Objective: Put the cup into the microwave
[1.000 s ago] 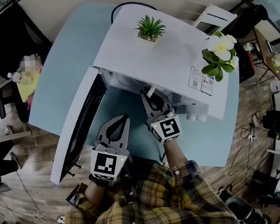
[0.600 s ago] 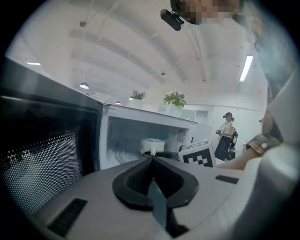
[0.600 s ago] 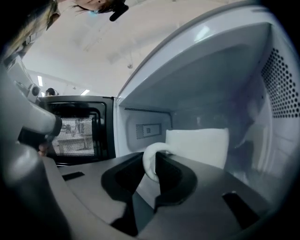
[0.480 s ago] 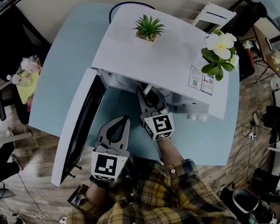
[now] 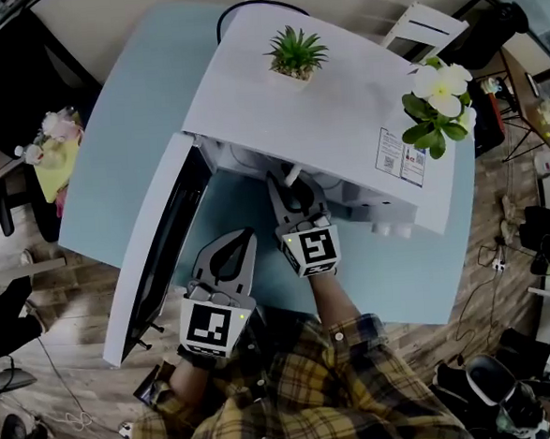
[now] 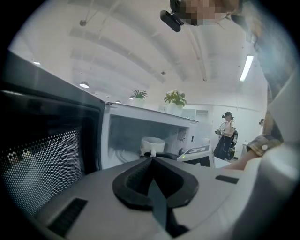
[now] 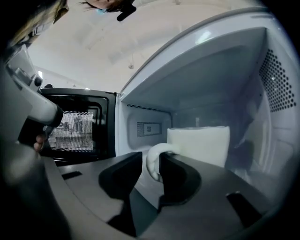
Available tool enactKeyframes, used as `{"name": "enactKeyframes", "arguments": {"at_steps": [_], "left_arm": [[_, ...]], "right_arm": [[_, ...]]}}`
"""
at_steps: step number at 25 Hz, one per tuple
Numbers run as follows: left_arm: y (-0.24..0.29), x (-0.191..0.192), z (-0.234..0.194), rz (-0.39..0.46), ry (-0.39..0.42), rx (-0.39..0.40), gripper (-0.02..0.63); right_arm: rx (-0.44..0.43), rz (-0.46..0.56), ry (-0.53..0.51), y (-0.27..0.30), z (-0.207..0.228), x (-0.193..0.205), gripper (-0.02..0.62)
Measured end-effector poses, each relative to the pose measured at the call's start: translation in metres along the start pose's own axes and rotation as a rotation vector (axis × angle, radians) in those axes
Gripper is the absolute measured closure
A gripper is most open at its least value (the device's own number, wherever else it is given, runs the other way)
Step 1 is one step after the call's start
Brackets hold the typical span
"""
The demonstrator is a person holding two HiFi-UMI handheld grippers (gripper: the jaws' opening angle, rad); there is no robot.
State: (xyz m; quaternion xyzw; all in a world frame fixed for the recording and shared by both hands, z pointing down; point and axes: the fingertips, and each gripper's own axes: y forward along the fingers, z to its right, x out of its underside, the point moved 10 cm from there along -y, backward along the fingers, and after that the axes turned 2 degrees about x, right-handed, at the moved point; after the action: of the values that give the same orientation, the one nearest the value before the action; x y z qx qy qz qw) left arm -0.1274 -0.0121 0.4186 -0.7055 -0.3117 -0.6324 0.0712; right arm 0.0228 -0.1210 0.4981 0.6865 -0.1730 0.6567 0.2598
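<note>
Parting around the curved handle (image 7: 153, 161) of the white ceramic cup (image 7: 199, 145), the jaws of the right gripper (image 7: 150, 161) were caught opening. A gap was seen between the handle and the jaw on the gripper's left, so the grip was judged released. The cup was found upright inside the cavity of the white box-shaped microwave (image 7: 220, 79), directly ahead of the right gripper's tips. Its base was hidden behind the jaws, and it was taken to be resting on the cavity floor. The dark-windowed microwave door (image 7: 77, 124) was swung wide to that gripper's left. The left gripper (image 6: 151, 160) was held outside the cavity, behind the right one and on its left, its jaws closed together on nothing. Only a straight withdrawal clear of the handle was judged to remain, since a sideways drag could tip the cup.
</note>
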Motion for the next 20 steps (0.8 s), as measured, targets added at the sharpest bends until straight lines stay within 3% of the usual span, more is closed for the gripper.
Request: {"name": "enactKeyframes", "arguments": {"at_steps": [9,20], "left_arm": [[-0.001,0.004,0.001,-0.015,0.001,0.002,0.609],[-0.001,0.008,0.0,-0.021,-0.003,0.001,0.609]], "right_arm": [[0.072,0.018,-0.026,-0.004,-0.002,0.001,0.497],[0.07,0.055,-0.009,-0.015,-0.01,-0.004,0.442]]}}
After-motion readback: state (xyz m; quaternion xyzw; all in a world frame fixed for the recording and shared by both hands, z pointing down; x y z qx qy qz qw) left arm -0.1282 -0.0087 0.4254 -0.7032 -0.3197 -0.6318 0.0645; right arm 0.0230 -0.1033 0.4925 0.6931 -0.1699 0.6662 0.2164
